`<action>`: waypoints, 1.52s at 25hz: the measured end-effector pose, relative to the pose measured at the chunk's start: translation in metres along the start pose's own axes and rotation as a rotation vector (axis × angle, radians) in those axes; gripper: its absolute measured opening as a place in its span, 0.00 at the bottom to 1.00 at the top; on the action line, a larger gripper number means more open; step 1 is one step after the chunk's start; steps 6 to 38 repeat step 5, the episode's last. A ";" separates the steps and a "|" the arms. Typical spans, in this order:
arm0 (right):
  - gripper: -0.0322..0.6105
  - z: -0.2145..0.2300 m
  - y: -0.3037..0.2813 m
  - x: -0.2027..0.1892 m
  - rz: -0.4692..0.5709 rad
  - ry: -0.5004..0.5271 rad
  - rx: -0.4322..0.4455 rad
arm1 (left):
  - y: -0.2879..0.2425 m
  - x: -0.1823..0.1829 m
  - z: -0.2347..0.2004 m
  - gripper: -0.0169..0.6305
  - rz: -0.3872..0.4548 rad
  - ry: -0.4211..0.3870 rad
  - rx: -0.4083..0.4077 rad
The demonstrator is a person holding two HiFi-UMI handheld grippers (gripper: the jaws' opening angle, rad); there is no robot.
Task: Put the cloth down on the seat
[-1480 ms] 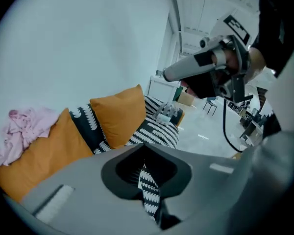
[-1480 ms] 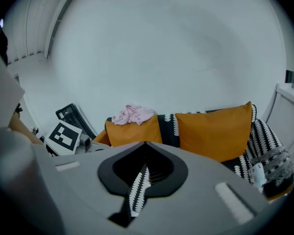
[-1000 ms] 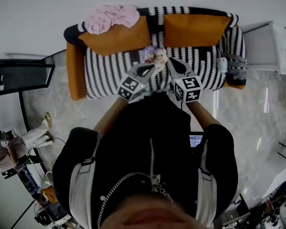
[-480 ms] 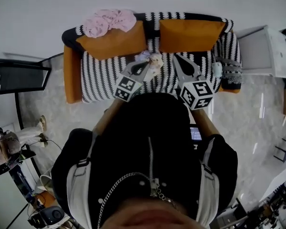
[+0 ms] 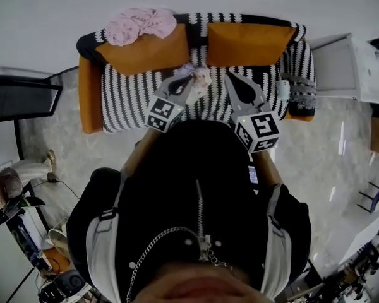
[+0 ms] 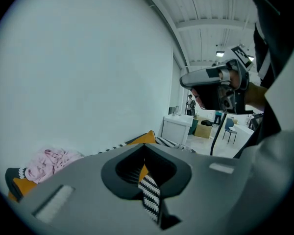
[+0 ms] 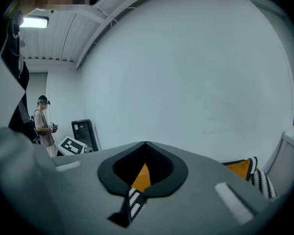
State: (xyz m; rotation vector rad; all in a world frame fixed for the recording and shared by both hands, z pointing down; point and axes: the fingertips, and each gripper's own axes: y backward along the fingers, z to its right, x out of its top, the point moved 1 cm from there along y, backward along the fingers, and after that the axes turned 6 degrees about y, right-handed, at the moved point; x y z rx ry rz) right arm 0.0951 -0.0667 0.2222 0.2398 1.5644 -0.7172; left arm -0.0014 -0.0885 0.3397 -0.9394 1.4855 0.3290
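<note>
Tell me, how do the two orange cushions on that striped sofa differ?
The left cushion looks skewed, its outer end lower; the right cushion sits squarer to the backrest. A crumpled pink cloth rests at the left cushion's top edge; the right cushion has nothing on it. Both are plain orange, similar in size, and lean on the sofa, against its striped back.

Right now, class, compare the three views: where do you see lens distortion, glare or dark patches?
Head view: fisheye curves the striped sofa; the black jacket fills the lower half with little detail. Left gripper view: round black border, small bright ceiling light. Right gripper view: same border, ceiling lamp blown out.
</note>
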 end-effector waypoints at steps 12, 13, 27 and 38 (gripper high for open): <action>0.05 0.007 0.002 -0.001 0.003 0.006 -0.007 | 0.000 -0.007 0.006 0.04 -0.021 0.015 -0.013; 0.05 0.007 0.002 -0.001 0.003 0.006 -0.007 | 0.000 -0.007 0.006 0.04 -0.021 0.015 -0.013; 0.05 0.007 0.002 -0.001 0.003 0.006 -0.007 | 0.000 -0.007 0.006 0.04 -0.021 0.015 -0.013; 0.05 0.007 0.002 -0.001 0.003 0.006 -0.007 | 0.000 -0.007 0.006 0.04 -0.021 0.015 -0.013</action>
